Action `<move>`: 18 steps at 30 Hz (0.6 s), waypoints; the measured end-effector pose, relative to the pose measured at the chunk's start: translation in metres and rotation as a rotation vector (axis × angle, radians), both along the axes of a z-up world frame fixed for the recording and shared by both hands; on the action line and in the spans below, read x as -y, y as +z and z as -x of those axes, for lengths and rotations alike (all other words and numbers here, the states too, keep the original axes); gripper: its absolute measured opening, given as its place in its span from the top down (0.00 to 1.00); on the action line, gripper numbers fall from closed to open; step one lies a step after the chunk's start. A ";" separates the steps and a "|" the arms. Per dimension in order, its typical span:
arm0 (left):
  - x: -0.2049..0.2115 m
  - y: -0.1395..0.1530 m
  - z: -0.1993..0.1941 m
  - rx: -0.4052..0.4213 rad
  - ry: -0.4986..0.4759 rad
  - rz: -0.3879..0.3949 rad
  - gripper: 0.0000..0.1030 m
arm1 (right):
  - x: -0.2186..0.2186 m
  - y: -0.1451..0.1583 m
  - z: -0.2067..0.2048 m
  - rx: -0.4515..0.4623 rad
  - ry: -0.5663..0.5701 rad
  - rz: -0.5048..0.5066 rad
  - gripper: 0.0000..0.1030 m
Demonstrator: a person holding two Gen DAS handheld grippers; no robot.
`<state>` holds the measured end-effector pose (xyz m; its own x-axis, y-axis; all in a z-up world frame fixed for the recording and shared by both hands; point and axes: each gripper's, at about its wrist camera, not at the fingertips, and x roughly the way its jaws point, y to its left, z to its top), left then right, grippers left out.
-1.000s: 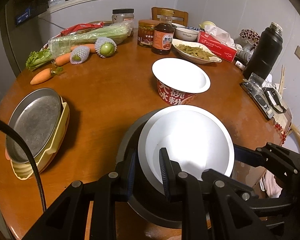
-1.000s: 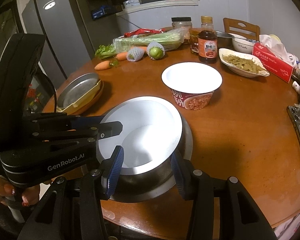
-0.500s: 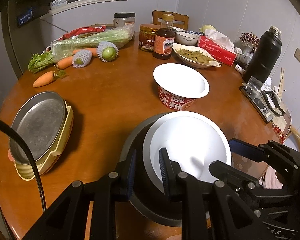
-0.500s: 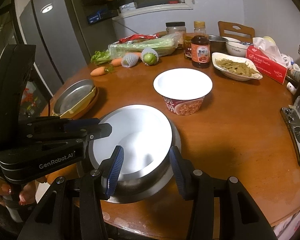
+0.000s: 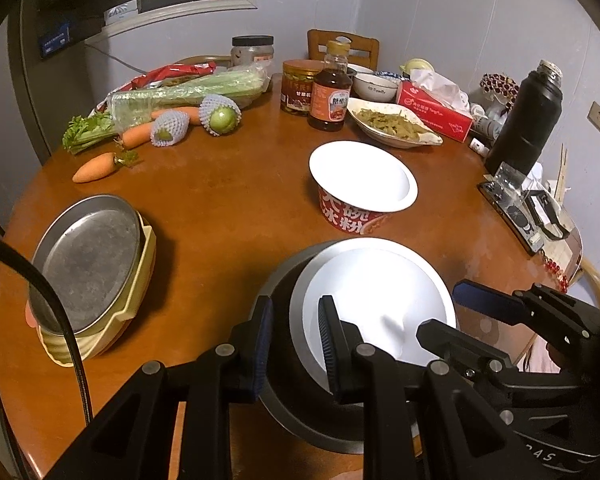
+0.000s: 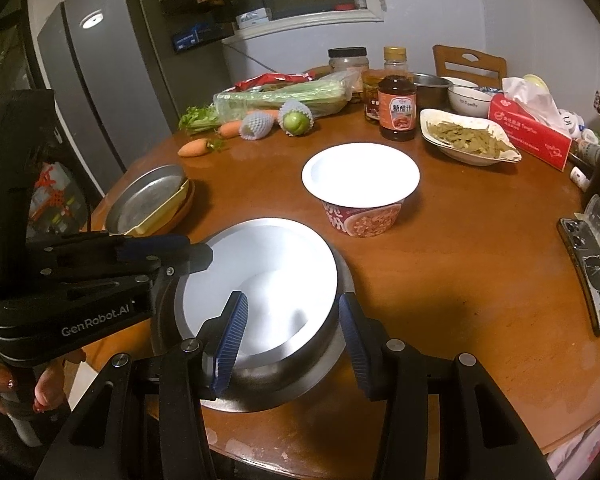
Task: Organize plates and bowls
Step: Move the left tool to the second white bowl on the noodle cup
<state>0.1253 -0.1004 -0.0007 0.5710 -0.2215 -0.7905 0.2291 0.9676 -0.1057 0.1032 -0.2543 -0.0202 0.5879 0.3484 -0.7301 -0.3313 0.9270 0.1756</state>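
A white bowl (image 5: 380, 292) sits nested in a steel bowl (image 5: 278, 292) at the near edge of the round wooden table (image 5: 228, 208). My left gripper (image 5: 294, 332) is shut on the stack's near-left rim, one pad outside the steel wall and one inside the white bowl. In the right wrist view the white bowl (image 6: 268, 264) and steel bowl (image 6: 342, 276) lie between the fingers. My right gripper (image 6: 292, 320) is shut on the right rim, one pad inside and one outside. The left gripper (image 6: 196, 252) reaches in from the left. A steel plate (image 5: 86, 256) rests on a yellow dish (image 5: 142, 276).
A red instant-noodle cup (image 5: 362, 178) with a white lid stands just behind the stack. Farther back are carrots (image 5: 94, 168), celery, a sauce bottle (image 5: 330, 96), a dish of greens (image 5: 392, 124), a tissue box and a black flask (image 5: 528, 116). Phones (image 6: 592, 264) lie at the right edge.
Both grippers keep the same hold on the bowl stack. The table scene has slid slightly lower in both views.
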 end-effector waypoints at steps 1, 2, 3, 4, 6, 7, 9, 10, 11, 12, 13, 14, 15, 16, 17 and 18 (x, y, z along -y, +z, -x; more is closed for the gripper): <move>-0.001 0.001 0.000 0.003 0.004 0.001 0.77 | 0.000 0.001 0.000 0.002 -0.002 0.000 0.52; -0.001 0.002 -0.001 0.004 0.006 0.002 0.77 | 0.000 0.001 -0.001 0.003 -0.001 -0.001 0.52; -0.001 0.002 -0.001 0.005 0.008 0.002 0.77 | 0.000 0.002 -0.001 0.005 0.001 -0.003 0.52; -0.002 0.003 0.000 0.007 0.011 0.004 0.77 | 0.001 0.001 -0.001 0.005 0.000 -0.002 0.52; -0.002 0.004 0.000 0.010 0.010 0.001 0.76 | 0.001 0.002 -0.001 0.009 0.001 -0.002 0.52; -0.001 0.005 -0.001 0.011 0.012 -0.002 0.76 | 0.002 0.003 -0.002 0.011 0.002 -0.003 0.52; 0.000 0.007 -0.002 0.012 0.007 0.000 0.75 | 0.003 0.004 -0.003 0.013 -0.001 -0.004 0.52; 0.000 0.008 -0.003 0.013 0.006 -0.001 0.75 | 0.003 0.005 -0.004 0.014 0.000 -0.006 0.52; 0.000 0.009 -0.004 0.016 0.006 -0.004 0.75 | 0.005 0.006 -0.006 0.014 -0.006 -0.009 0.52; 0.001 0.011 -0.005 0.022 0.001 -0.006 0.75 | 0.006 0.007 -0.007 0.015 -0.008 -0.011 0.51; 0.002 0.013 -0.006 0.024 0.001 -0.005 0.75 | 0.006 0.008 -0.008 0.017 -0.008 -0.013 0.51; 0.002 0.014 -0.007 0.023 0.004 -0.005 0.74 | 0.006 0.010 -0.010 0.021 -0.010 -0.014 0.51; 0.002 0.015 -0.009 0.022 0.003 -0.005 0.74 | 0.007 0.011 -0.011 0.022 -0.012 -0.014 0.51; 0.003 0.016 -0.010 0.026 0.003 -0.006 0.74 | 0.007 0.011 -0.012 0.022 -0.012 -0.015 0.51; 0.003 0.017 -0.010 0.028 0.004 -0.007 0.74 | 0.007 0.013 -0.013 0.024 -0.012 -0.016 0.51; 0.004 0.018 -0.011 0.030 0.004 -0.008 0.74 | 0.007 0.014 -0.014 0.026 -0.012 -0.016 0.51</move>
<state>0.1367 -0.1040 0.0175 0.5958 -0.2123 -0.7746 0.2278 0.9695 -0.0906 0.1171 -0.2613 -0.0064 0.6109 0.3525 -0.7089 -0.3244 0.9282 0.1819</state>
